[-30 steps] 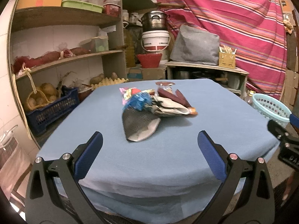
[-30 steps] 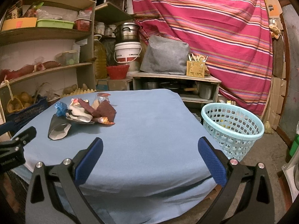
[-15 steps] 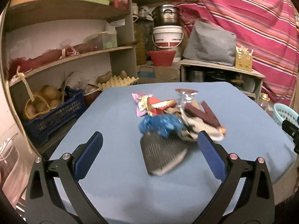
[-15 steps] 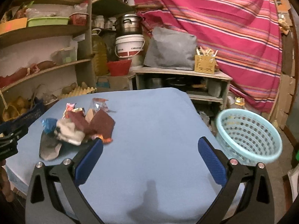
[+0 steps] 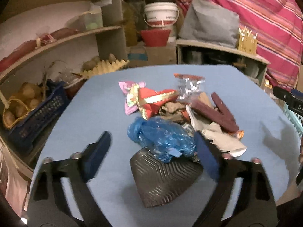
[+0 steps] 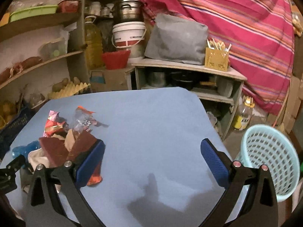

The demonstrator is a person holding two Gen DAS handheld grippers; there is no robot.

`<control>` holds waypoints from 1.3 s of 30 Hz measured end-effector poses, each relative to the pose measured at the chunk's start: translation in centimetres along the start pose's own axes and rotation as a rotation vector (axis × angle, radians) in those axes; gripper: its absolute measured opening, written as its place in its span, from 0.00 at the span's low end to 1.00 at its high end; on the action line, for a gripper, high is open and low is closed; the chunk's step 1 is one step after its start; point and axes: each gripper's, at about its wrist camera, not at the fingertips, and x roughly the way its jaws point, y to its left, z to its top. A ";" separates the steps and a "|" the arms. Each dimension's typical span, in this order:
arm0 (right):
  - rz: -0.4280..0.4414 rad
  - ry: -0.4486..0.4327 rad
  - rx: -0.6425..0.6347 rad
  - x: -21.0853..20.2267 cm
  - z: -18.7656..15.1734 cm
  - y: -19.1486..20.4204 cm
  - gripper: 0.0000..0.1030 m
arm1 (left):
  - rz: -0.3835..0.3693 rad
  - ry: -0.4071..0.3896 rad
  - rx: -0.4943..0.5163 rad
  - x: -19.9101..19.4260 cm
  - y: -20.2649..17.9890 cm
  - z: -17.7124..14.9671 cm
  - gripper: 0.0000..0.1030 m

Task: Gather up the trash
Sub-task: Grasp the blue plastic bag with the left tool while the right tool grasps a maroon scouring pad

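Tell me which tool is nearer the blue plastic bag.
Left. The left tool, open, straddles the blue plastic bag. The right tool, open, sits beyond the pile's other side, the bag off past its left finger.

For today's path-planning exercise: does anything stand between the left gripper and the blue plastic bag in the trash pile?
Nothing visible does. The left gripper is open, and the blue plastic bag lies between its fingers, resting on the black ribbed pouch.

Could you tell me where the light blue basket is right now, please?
In the right wrist view, the light blue basket stands on the floor off the right edge of the blue table, just beyond the open right claw.
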 end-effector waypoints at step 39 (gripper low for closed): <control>0.081 0.240 -0.164 6.9 -1.1 10.7 0.93 | -0.016 0.094 -0.093 5.0 7.3 1.3 0.13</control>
